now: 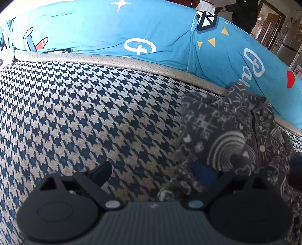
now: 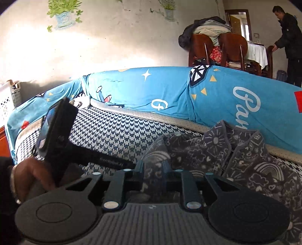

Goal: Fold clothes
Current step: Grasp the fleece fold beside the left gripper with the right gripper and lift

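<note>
Hand-held gripper (image 2: 153,169), "SenRobotAI" lettering.

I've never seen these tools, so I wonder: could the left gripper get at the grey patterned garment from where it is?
Probably yes. The left gripper has its jaws open over the houndstooth cover, and the grey patterned garment lies right beside them with nothing in between.

This is a home — a living room. A sofa (image 2: 120,130) with a checked seat wears a blue cartoon cover (image 2: 217,94). Behind the sofa stand wooden chairs (image 2: 233,49) piled with coats, and a table with a white cloth (image 2: 257,53) where a person (image 2: 290,41) stands. Flower-pot stickers (image 2: 63,16) decorate the wall above the sofa — a fridge (image 1: 288,47) stands far behind it.
</note>
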`<action>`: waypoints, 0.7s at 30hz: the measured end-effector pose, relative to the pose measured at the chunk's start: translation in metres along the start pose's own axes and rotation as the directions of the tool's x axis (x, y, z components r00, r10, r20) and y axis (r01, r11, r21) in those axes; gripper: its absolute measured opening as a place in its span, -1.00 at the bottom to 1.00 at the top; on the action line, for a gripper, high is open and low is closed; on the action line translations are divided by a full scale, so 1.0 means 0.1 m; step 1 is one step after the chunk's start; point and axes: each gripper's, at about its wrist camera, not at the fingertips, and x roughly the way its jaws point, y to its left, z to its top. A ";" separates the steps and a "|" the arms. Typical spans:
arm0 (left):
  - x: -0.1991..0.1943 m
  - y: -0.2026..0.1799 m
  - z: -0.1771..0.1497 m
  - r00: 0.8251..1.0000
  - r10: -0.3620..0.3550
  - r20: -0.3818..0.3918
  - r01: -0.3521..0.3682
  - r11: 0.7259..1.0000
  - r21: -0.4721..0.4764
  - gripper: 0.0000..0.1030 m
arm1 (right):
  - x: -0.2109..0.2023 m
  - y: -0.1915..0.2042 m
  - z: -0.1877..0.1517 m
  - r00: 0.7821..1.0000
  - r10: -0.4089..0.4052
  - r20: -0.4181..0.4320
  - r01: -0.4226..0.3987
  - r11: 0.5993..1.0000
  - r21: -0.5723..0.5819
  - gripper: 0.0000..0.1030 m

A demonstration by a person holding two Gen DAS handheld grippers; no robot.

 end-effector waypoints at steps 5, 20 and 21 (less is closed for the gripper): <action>0.00 0.01 -0.03 1.000 -0.006 -0.003 0.006 1.000 0.000 0.87 | 0.30 -0.02 0.07 1.000 0.000 -0.009 0.000 0.999 0.037 -0.51; -0.03 -0.01 -0.07 1.000 -0.007 0.002 0.007 1.000 0.017 0.88 | 0.95 -0.15 0.27 0.999 0.010 -0.047 -0.009 1.000 0.029 -0.32; -0.03 -0.01 -0.07 1.000 -0.007 0.003 0.007 1.000 0.018 0.88 | 0.99 -0.15 0.28 0.998 0.015 -0.053 -0.013 1.000 0.026 -0.32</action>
